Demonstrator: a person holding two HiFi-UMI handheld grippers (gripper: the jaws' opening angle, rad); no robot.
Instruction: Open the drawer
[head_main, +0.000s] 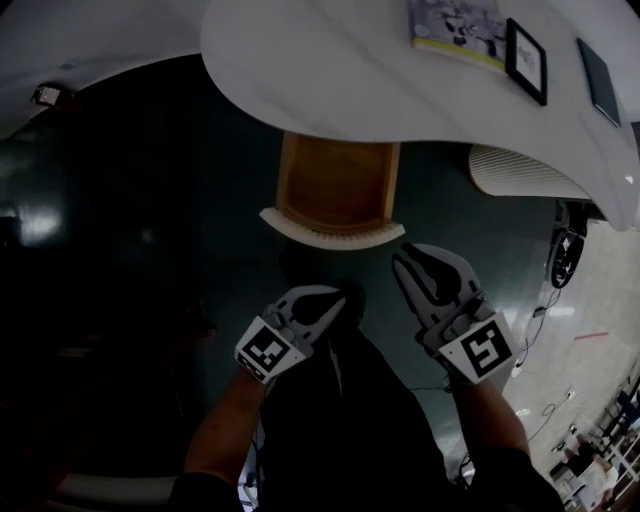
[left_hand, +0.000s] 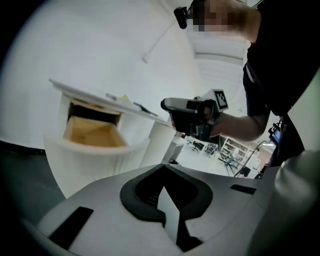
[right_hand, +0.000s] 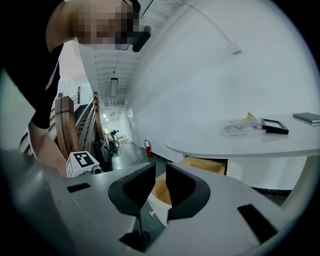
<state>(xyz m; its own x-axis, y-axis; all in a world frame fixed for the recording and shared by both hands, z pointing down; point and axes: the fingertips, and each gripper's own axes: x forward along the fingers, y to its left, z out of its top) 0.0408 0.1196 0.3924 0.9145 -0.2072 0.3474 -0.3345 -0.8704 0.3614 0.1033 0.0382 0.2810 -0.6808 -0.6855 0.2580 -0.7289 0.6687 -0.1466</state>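
**Drawer open under the desk, both grippers empty**

The white curved desk (head_main: 330, 70) runs off the head view's top and right edges. Its overhang hides the rear of the drawer (head_main: 337, 185). The dark floor (head_main: 150, 200) to the left is too dim to make out. The drawer stands out from under the desk edge, showing a wooden inside and a ribbed, curved white front. It lies just ahead of both grippers and touches neither.

A second ribbed white unit (head_main: 520, 170) sits half hidden under the desk on the right. The person's dark clothing fills the bottom of the head view.

The right gripper (head_main: 413, 258) is near the drawer's right front corner. Its fingers are a narrow slit apart with nothing between them, and in its own view its body blocks most of the drawer front. The left gripper (head_main: 340, 298) is lower, its fingers closed together on nothing.

On the desk lie a booklet (head_main: 455, 30), a black frame (head_main: 526, 60) and a dark flat slab (head_main: 598, 80). Their print is too small to tell.
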